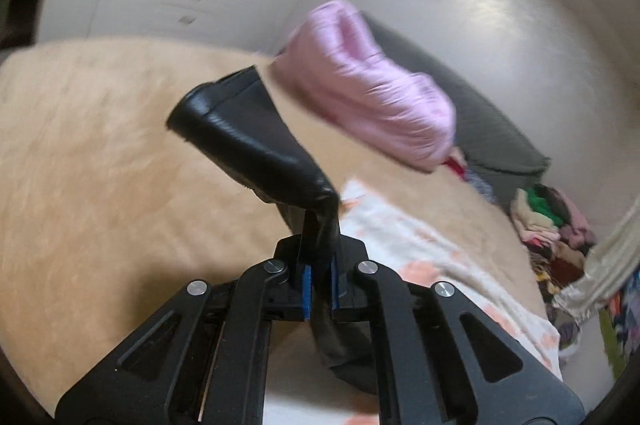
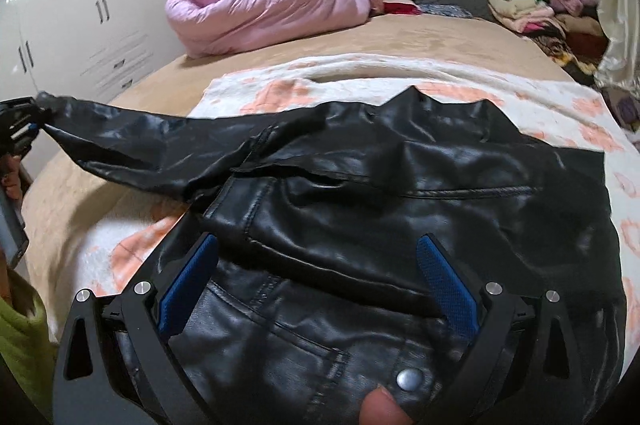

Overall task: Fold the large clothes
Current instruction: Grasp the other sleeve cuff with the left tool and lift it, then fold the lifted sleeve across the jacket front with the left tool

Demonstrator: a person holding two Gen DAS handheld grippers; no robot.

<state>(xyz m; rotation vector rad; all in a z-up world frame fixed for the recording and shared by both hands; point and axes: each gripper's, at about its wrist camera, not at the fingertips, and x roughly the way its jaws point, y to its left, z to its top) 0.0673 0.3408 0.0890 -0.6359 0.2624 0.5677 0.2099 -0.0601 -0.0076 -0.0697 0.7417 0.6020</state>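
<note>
The right gripper [image 2: 316, 281] hovers with jaws wide apart over a black leather jacket [image 2: 400, 209] spread on a white, peach-flowered blanket [image 2: 560, 105] on the bed, while the left gripper [image 2: 24, 123] pinches its outstretched sleeve cuff [image 2: 52, 105].

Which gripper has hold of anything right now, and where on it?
The left gripper is shut on the black jacket at the end of its sleeve. The right gripper is open over the jacket's body, holding nothing.
</note>
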